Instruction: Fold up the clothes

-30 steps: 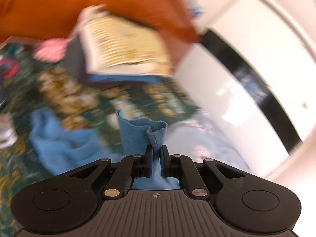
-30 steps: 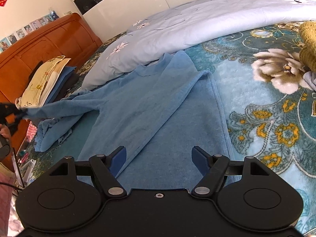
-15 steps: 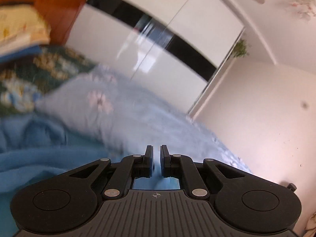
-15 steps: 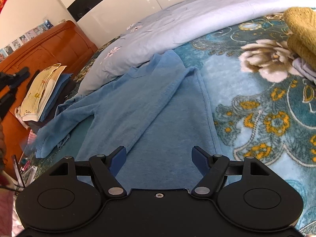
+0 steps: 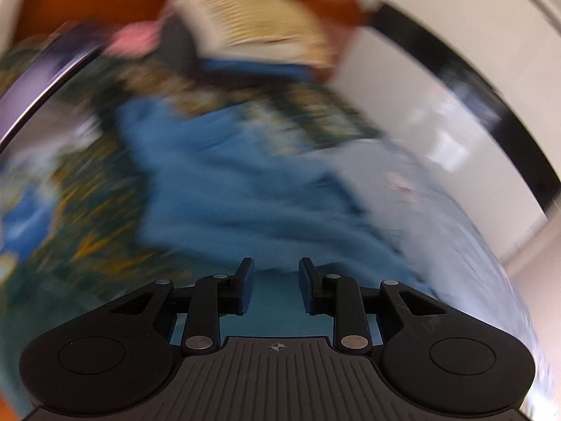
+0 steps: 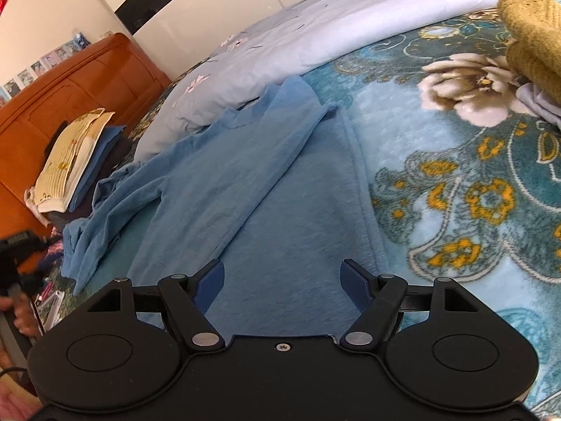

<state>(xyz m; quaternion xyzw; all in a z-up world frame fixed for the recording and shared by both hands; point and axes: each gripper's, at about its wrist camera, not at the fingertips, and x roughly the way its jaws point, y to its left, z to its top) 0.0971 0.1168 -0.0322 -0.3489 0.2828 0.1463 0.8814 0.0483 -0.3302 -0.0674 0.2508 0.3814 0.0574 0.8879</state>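
Bed with a floral blanket point(image 6: 473, 175); the blue sweater point(image 6: 266, 189) lies flat, one sleeve rumpled at nine o'clock. Left gripper point(image 5: 273, 286), jaws just opening, grips nothing; right gripper point(image 6: 282, 287) gapes wide, empty. Best pinch the sleeve's cuff, then fold across.

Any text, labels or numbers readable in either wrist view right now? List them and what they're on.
None can be read.
Photos above the headboard: too small to tell any writing.
Red wall hanging: cut off at the picture's edge, unreadable.
Cream cloth on the folded pile: yellow pattern only, no words.
Left wrist view: blurred throughout.
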